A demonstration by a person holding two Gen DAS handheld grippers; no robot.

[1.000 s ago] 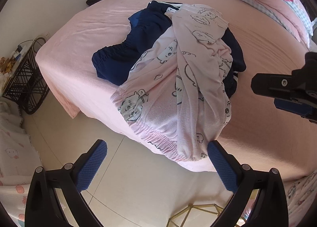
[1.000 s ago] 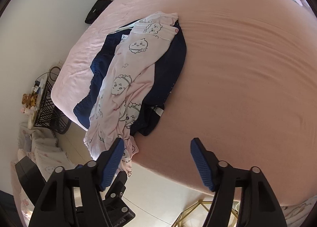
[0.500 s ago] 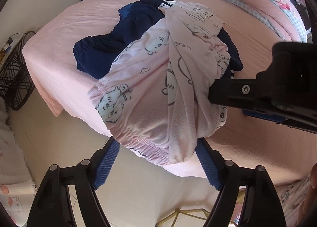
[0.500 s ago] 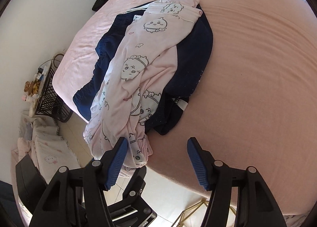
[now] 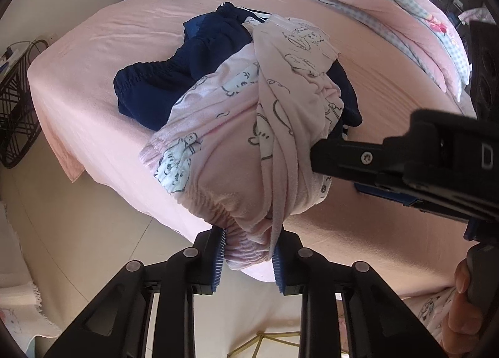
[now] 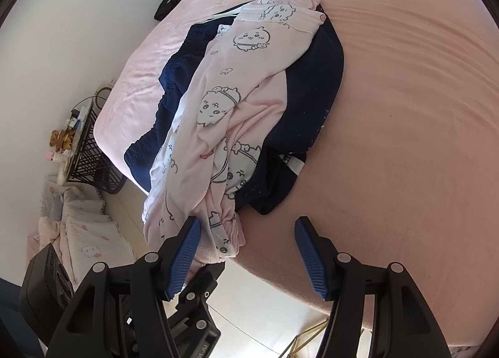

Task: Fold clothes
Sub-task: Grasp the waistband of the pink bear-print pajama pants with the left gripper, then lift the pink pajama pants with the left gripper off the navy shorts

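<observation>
The pink pajama pants [image 5: 243, 139] lie in a heap on top of the dark blue clothes [image 5: 162, 89], at the near edge of the bed [image 5: 93, 46], with their stretchy waistband hanging over that edge. My left tongs [image 5: 248, 259] are closing, and the waistband is squeezed between their blue pads. My right tongs [image 6: 246, 259] are wide apart, just beside the pants, holding nothing.
</observation>
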